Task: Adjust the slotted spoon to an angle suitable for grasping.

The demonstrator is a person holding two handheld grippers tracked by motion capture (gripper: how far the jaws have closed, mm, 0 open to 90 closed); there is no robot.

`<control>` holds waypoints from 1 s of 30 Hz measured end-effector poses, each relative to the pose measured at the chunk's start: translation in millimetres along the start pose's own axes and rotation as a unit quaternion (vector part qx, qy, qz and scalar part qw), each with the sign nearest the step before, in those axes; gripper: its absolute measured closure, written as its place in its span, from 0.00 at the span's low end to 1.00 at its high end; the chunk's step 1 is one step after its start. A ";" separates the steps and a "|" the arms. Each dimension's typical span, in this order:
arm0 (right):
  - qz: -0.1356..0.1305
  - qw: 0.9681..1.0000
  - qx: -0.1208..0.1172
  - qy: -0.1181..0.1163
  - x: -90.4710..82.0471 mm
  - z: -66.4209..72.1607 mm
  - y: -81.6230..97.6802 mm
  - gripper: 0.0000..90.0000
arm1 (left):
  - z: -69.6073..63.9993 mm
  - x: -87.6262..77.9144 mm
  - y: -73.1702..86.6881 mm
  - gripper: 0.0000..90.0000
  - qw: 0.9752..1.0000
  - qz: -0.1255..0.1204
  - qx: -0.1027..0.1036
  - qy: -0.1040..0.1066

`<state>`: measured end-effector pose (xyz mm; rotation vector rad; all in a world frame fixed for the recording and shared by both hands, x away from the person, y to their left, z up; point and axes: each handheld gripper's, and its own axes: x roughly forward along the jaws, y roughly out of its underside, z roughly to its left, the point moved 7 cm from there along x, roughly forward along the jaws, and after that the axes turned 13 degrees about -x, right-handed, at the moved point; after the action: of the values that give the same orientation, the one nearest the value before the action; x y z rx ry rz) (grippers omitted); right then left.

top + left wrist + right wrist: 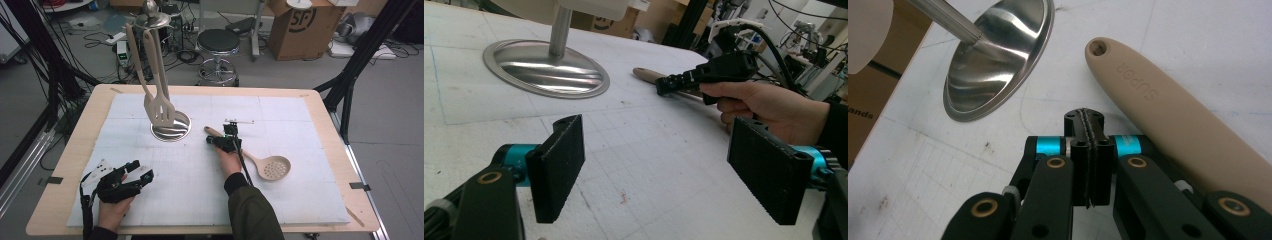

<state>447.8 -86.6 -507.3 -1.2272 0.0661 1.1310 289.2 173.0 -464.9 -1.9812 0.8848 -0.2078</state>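
Right gripper [223, 141] is sitting with its jaws pressed flat together and nothing between them, as the right gripper view is showing plainly. I am hovering it just beside the handle end of the beige slotted spoon [264, 163], which is lying flat on the white mat [300, 195] with its bowl pointing toward my right and its handle running up toward the steel utensil stand [170, 126]. In the right gripper view the spoon's handle [1168, 115] is passing close along the right of the closed jaws, not between them.

I am judging this to be the approach before a pick, likely to hang the spoon beside the two spatulas [159, 107] on the stand. Next I am needing to spread the jaws, shift across so the handle sits between the pads, then close.

Left gripper [134, 176] is resting wide open near the mat's near-left part, holding nothing, well apart from the spoon.
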 end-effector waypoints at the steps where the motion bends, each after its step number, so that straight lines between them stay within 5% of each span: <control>1: 0.001 1.000 0.002 -0.001 -0.2 -0.1 0.2 1.00 | 0.0 0.0 0.0 0.26 1.000 0.000 0.000 0.000; 10: -0.012 0.999 -0.019 -0.042 -16.8 5.7 5.8 0.96 | 0.3 0.9 0.0 0.26 1.000 0.001 0.002 -0.002; 16: -0.026 0.998 -0.029 -0.041 -43.4 -3.3 1.8 0.92 | -0.3 2.3 0.3 0.26 1.000 0.002 0.003 -0.004; 19: -0.034 0.998 -0.043 -0.030 -59.9 -8.8 -4.6 0.94 | -0.4 2.7 0.5 0.26 1.000 0.003 0.003 -0.003; 30: -0.042 0.998 -0.029 0.022 -107.4 -50.7 -15.1 0.90 | -0.4 3.5 0.5 0.26 1.000 0.004 0.004 -0.003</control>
<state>431.1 -192.7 -454.3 -1.2950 0.0144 1.0407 291.3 170.3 -465.7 -1.9692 0.8863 -0.1994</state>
